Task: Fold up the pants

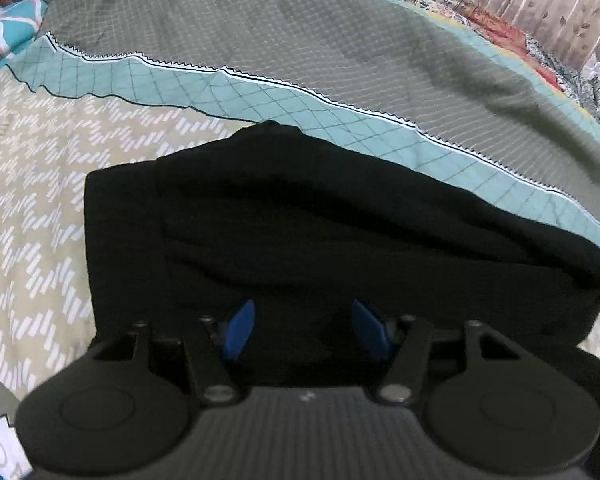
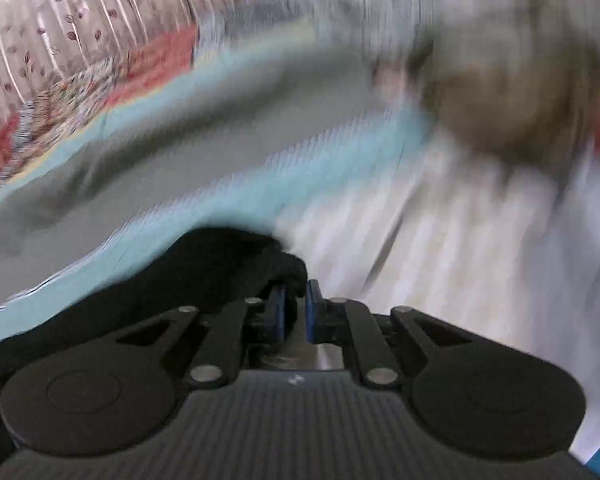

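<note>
The pants (image 1: 300,220), black and already bunched into a thick wad, lie on the bed (image 1: 32,208), over the seam where its beige zigzag cover meets a teal band (image 1: 228,96) and a grey quilted stretch beyond.

In the left wrist view the left tool (image 1: 302,330) hangs above the near part of the cloth with its blue pads (image 1: 240,328) spread apart and nothing pinched between them: it is released. The wad fills the view from 9 o'clock through 12 to 3 o'clock of this tool, its long axis running roughly from 9 to 3, its far edge bulging toward 12.

The right wrist view is smeared by motion. The right tool (image 2: 296,312) is clenched, its pads nearly together, and a dark fold of the pants (image 2: 220,264) sits at and just beyond its tips at about 11 o'clock. It appears to be pinching an edge of the cloth, though the blur makes the exact bite uncertain. The rest of the cloth trails away toward 8 o'clock.

My reading is that the right hand has the hold on an end and will carry it across, so the move turns on that end lying along the long axis from the left tool, which sits over the middle and is best placed to pin or catch the fold.
</note>
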